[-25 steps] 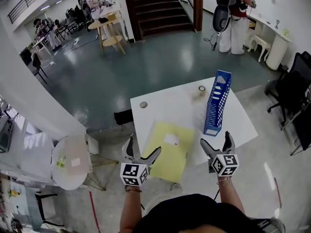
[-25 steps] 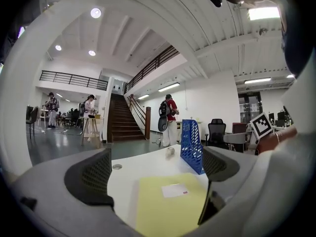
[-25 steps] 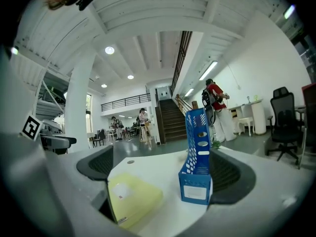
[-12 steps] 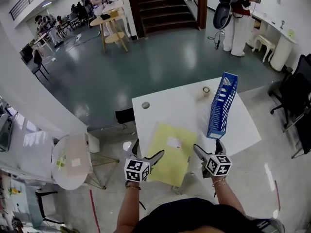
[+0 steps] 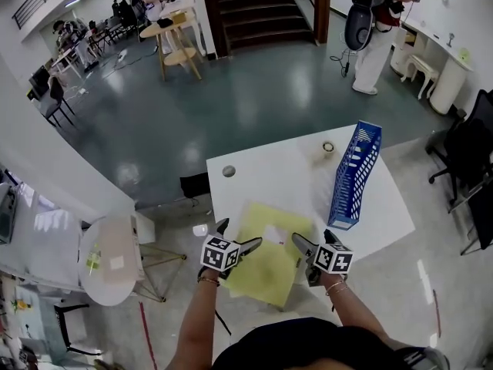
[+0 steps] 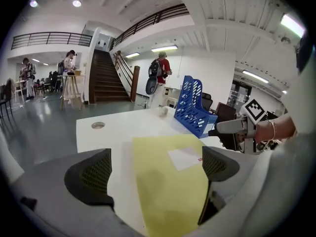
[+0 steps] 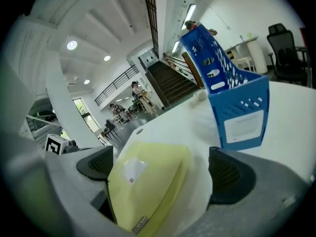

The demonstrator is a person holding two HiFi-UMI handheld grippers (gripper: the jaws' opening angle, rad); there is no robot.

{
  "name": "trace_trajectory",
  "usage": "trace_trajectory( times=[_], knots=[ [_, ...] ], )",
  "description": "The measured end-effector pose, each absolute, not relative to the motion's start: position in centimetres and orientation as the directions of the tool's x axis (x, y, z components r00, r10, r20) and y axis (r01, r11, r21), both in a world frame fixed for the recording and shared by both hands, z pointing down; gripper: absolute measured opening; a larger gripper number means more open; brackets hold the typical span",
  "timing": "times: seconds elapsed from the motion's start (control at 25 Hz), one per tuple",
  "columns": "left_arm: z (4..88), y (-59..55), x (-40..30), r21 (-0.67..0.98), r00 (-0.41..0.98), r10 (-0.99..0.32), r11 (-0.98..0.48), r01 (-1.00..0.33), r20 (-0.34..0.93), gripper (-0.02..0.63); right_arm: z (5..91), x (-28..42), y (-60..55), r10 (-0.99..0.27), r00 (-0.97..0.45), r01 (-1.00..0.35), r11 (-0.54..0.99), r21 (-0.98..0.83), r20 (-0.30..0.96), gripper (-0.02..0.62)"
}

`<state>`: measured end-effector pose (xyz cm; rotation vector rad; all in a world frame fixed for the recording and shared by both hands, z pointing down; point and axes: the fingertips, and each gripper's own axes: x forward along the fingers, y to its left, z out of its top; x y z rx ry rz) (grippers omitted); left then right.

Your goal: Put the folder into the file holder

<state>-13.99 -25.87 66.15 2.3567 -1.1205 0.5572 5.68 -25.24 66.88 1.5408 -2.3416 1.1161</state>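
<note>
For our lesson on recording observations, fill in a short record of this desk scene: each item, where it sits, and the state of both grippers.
folder: yellow, flat on the white table, near end past the table's edge
file holder: blue, upright, right of the folder, apart from it
tape roll: beyond the file holder
left gripper: open, at the folder's left side
right gripper: open, at its right side
progress: folder not yet in holder

The left gripper (image 5: 239, 235) and right gripper (image 5: 310, 242) angle inward, both with jaws spread wide.
</note>
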Motion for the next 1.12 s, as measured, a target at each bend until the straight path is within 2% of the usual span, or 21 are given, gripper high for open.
trace_trajectory(
  times=[0.48, 0.64, 0.8, 1.0, 1.12],
  knots=[
    [71.1, -30.5, -12.6, 0.338, 0.617, -0.432, -0.562, -0.755, 0.658, 0.561, 71.1, 2.7, -28.0, -0.605, -0.558, -0.749, 0.074, -0.658, 0.567, 0.586],
    [72.3, -30.4, -11.4, 0.402, 0.661, -0.332, -0.586, -0.704, 0.673, 0.561, 72.1, 2.6, -28.4, -0.585, -0.561, -0.726, 0.007, -0.688, 0.585, 0.586],
    [74.0, -29.7, -10.5, 0.438, 0.675, -0.227, -0.61, -0.661, 0.702, 0.56, 72.4, 2.4, -29.0, -0.572, -0.556, -0.745, 0.021, -0.667, 0.602, 0.586],
    [74.0, -29.9, -10.4, 0.455, 0.683, -0.223, -0.598, -0.66, 0.696, 0.556, 72.2, 1.5, -29.9, -0.577, -0.572, -0.703, -0.024, -0.711, 0.584, 0.584],
    [73.8, -30.8, -10.6, 0.488, 0.688, -0.302, -0.524, -0.698, 0.66, 0.53, 72.3, 0.9, -30.4, -0.577, -0.564, -0.712, -0.021, -0.702, 0.59, 0.584]
  ],
)
